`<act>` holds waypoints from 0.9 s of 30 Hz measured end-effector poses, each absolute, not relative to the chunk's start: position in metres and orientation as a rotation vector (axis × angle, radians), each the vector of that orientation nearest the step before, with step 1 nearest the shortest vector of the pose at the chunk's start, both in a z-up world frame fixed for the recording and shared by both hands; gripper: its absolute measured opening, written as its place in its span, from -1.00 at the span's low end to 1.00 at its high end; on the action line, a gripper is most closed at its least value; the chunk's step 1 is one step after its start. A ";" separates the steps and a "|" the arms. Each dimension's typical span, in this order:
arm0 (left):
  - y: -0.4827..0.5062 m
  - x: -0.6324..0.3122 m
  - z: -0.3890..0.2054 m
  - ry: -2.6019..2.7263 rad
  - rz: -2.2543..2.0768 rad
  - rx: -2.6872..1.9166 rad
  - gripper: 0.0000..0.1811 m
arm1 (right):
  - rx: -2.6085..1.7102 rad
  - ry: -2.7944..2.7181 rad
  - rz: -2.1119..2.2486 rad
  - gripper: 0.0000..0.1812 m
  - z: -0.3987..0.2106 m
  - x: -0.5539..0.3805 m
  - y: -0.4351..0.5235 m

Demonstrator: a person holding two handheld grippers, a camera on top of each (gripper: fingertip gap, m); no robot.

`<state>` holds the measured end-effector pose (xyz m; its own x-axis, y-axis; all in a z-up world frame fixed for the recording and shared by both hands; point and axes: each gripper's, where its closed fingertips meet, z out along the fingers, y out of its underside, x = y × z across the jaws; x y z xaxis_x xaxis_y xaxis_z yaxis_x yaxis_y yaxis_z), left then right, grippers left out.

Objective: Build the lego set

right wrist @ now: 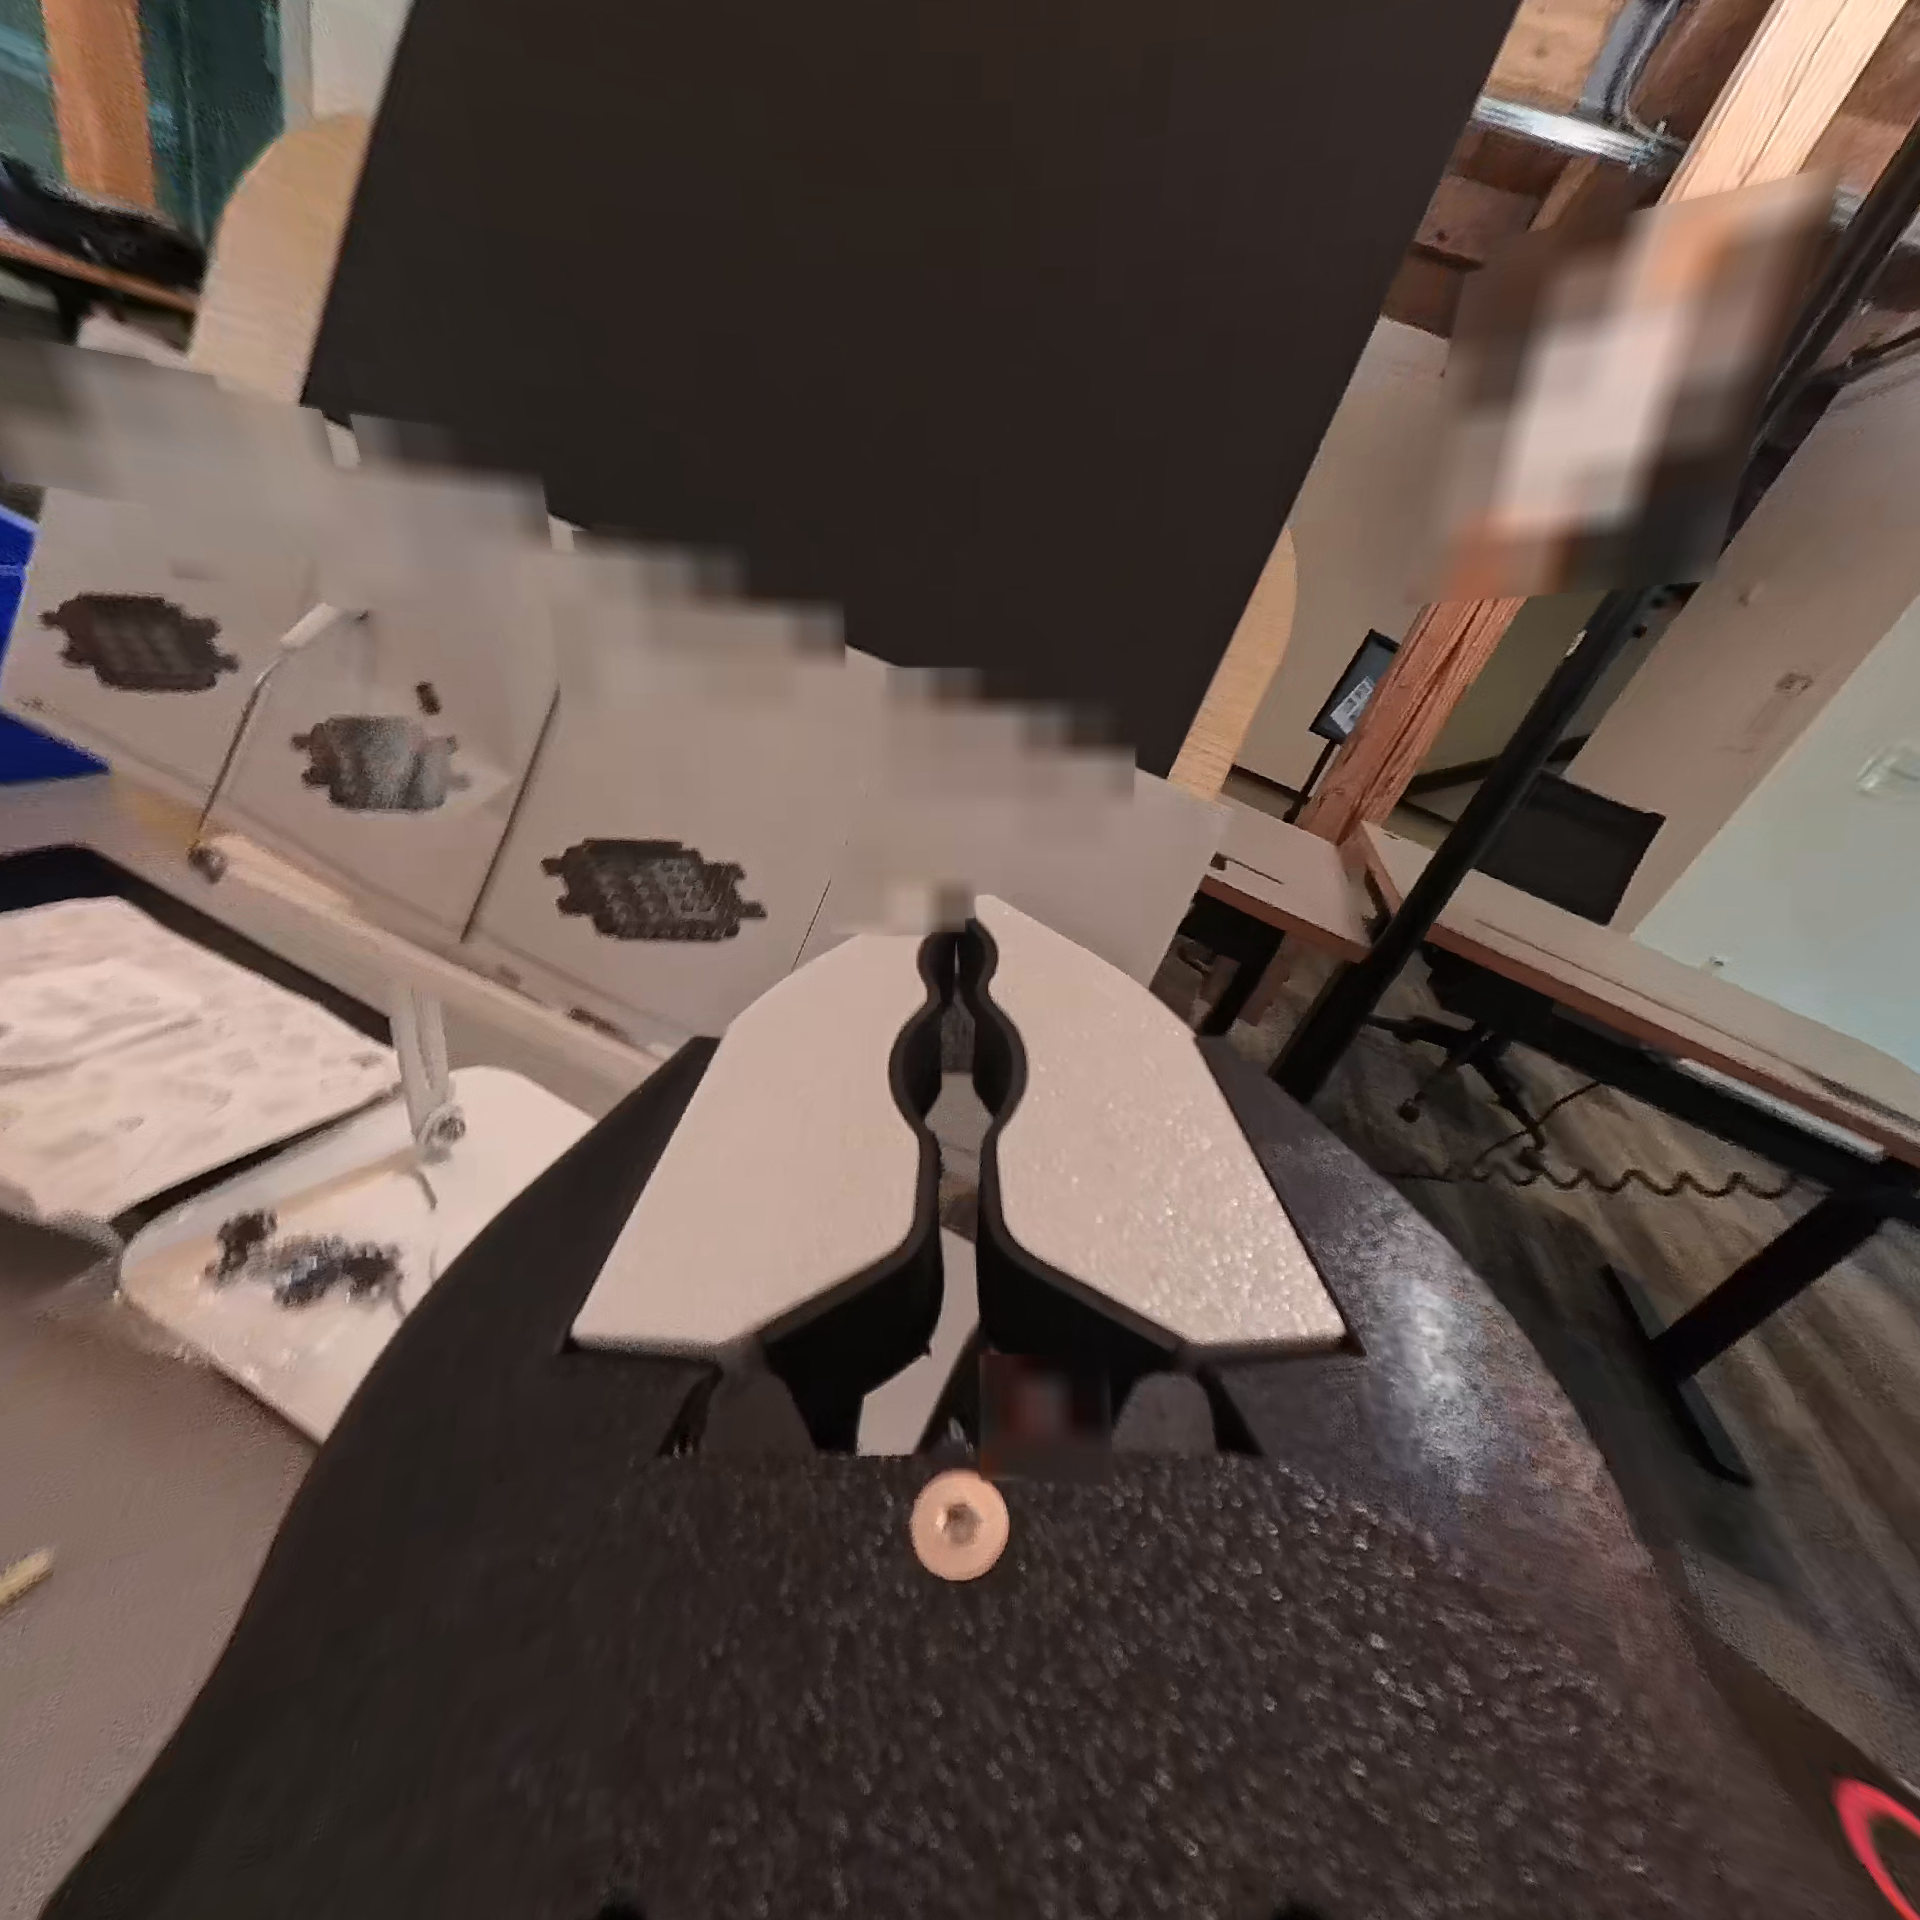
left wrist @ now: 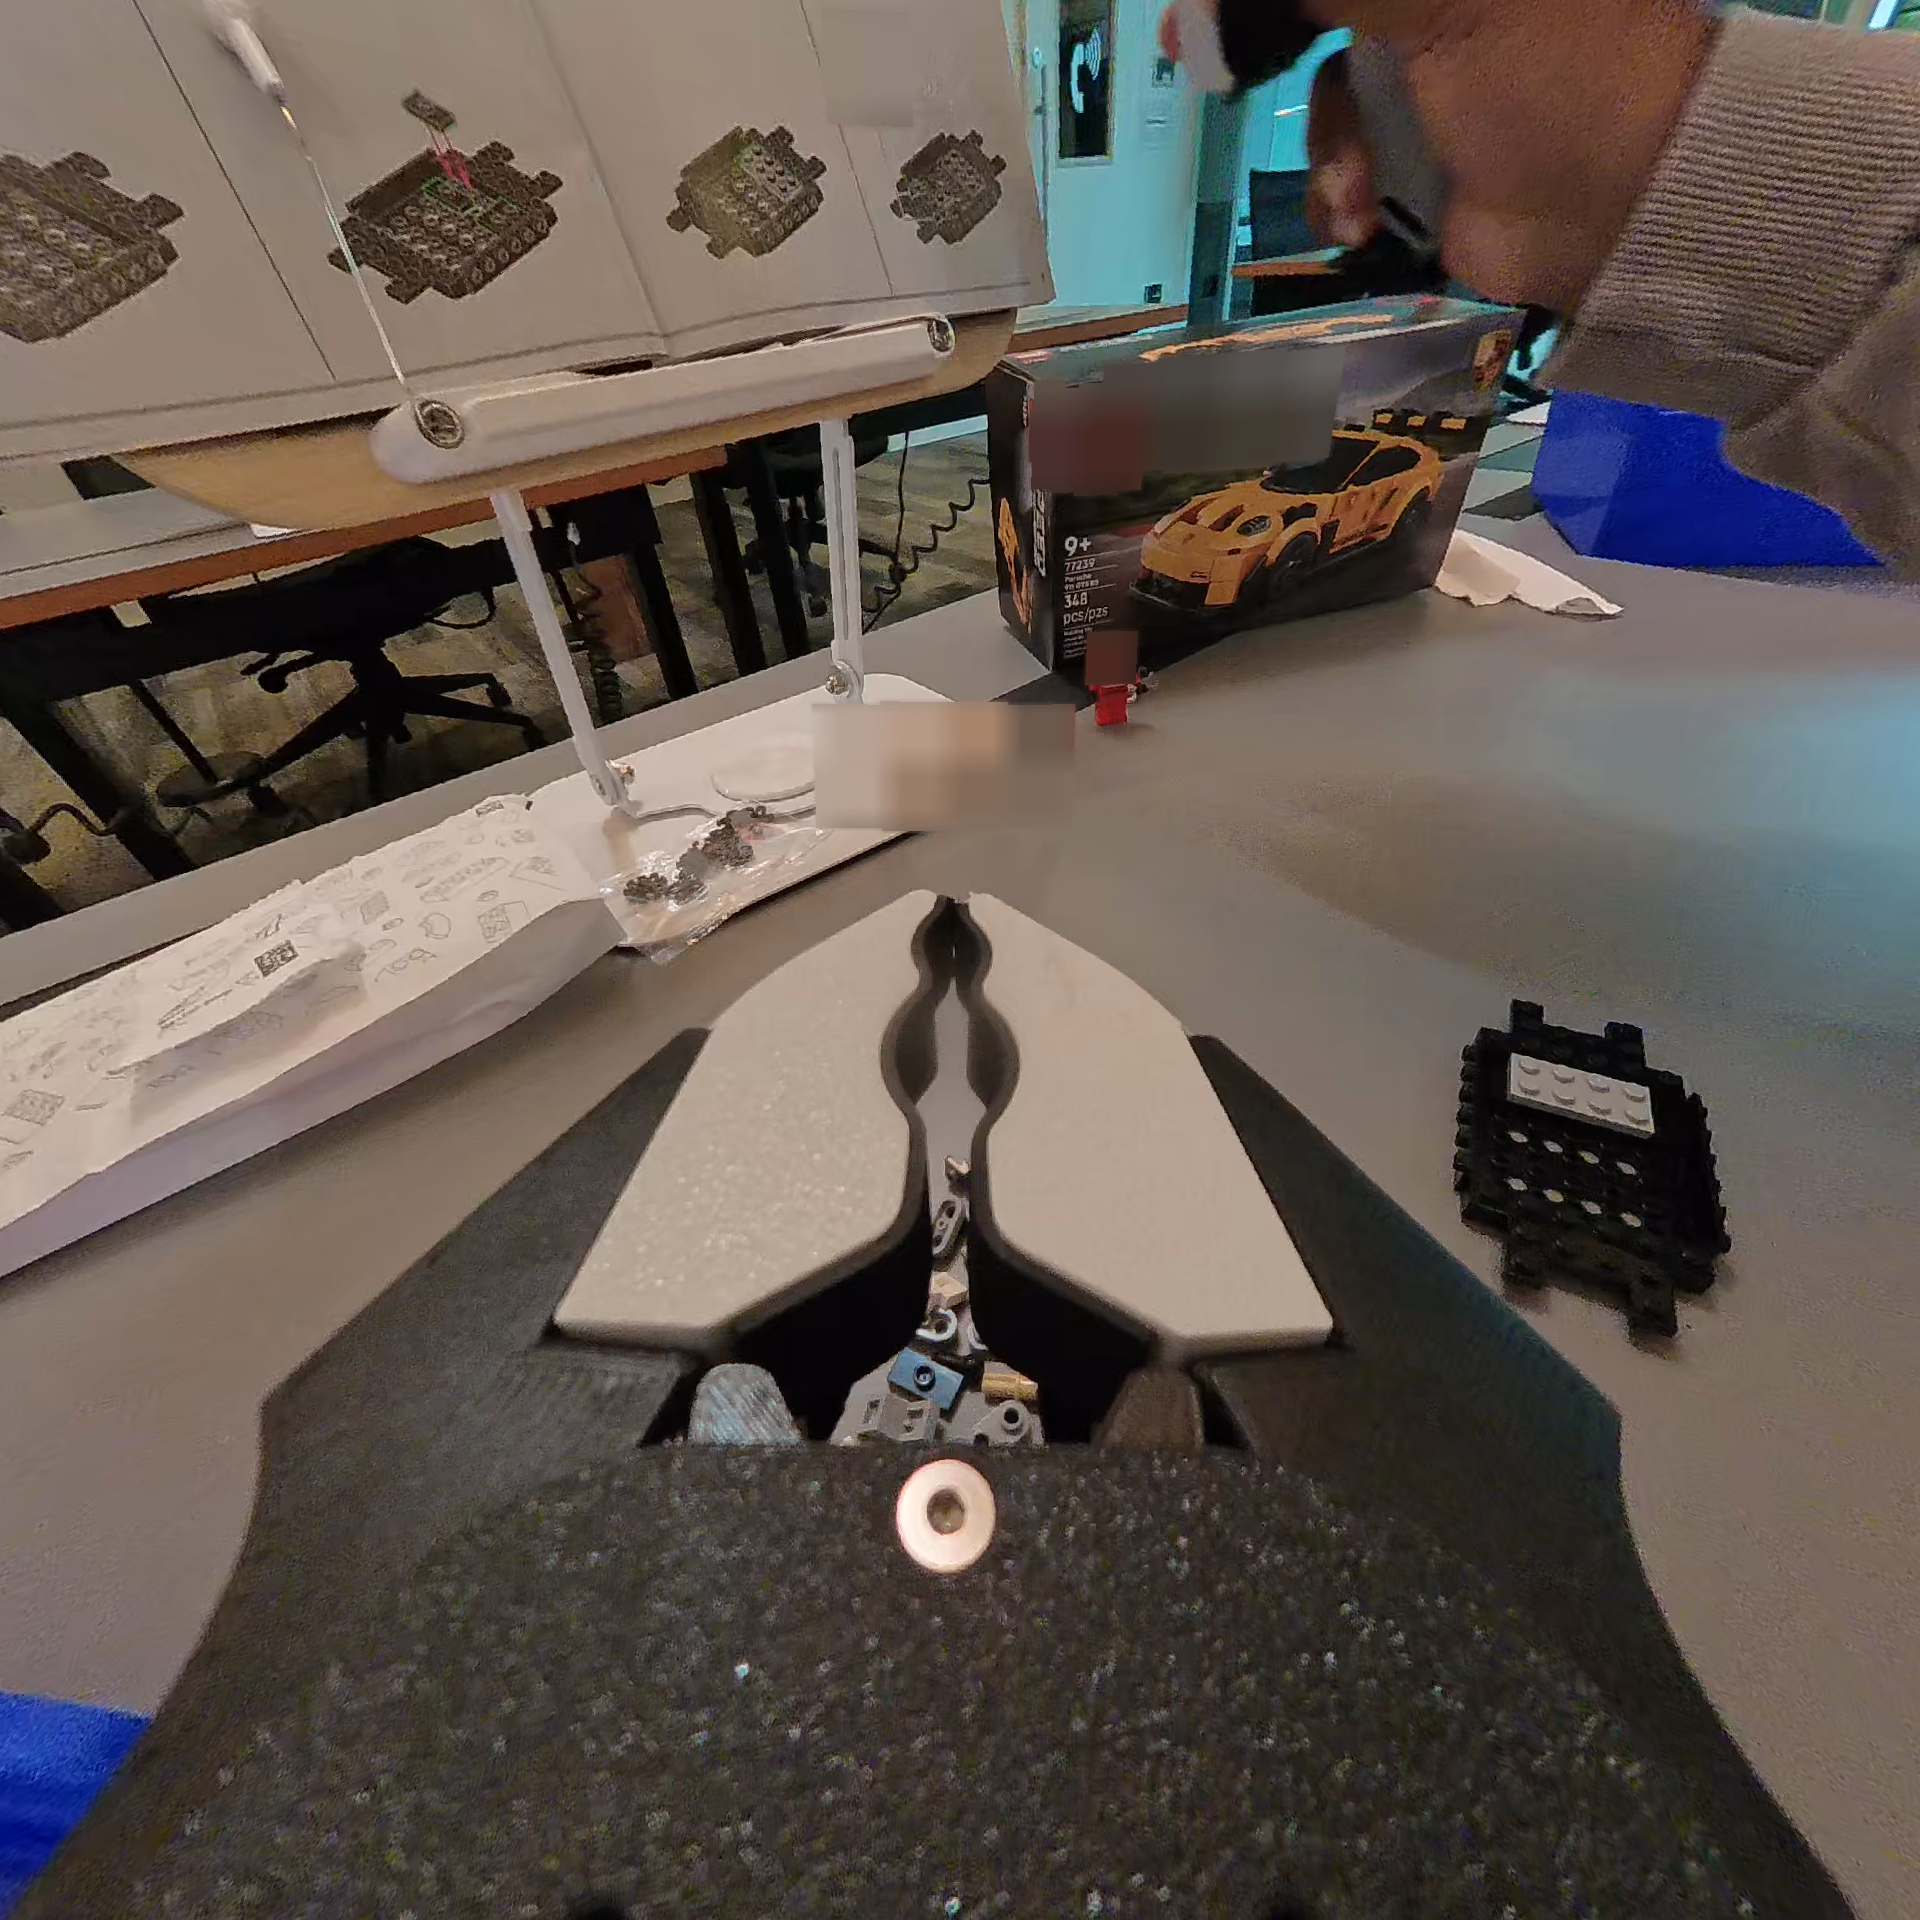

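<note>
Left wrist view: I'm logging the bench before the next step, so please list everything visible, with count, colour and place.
Chassis: one, black with a grey plate on top, table right.
Loose pieces: several, grey, blue, tan, on the table beneath the gripper.
Set box: one, dark with a yellow car picture, table back.
Red piece: one, in front of the box.
Instruction booklet: one, open on a white stand, upper left.
Paper bag: one, white, printed, left.
Clear bag: one, dark parts, stand base.
Left gripper: shut, empty.
Person's hand: upper right, blurred.
</note>
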<state>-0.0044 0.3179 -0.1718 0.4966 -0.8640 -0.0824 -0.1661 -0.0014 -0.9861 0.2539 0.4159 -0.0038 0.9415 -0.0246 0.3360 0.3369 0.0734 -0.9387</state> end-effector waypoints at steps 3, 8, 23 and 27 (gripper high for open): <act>0.318 -0.005 -0.169 0.921 -0.693 -1.493 -1.00 | -1.513 -0.299 -0.251 -1.00 -0.020 0.238 0.378; 0.319 -0.008 -0.164 0.893 -0.715 -1.497 -1.00 | -1.617 -0.320 -0.072 -1.00 -0.069 0.201 0.305; 0.322 -0.006 -0.176 0.899 -0.677 -1.503 -0.99 | -1.668 -0.198 0.066 -1.00 -0.161 0.200 0.249; 0.337 -0.019 -0.178 0.874 -0.600 -1.549 -1.00 | -1.651 -0.208 0.063 -1.00 -0.156 0.203 0.247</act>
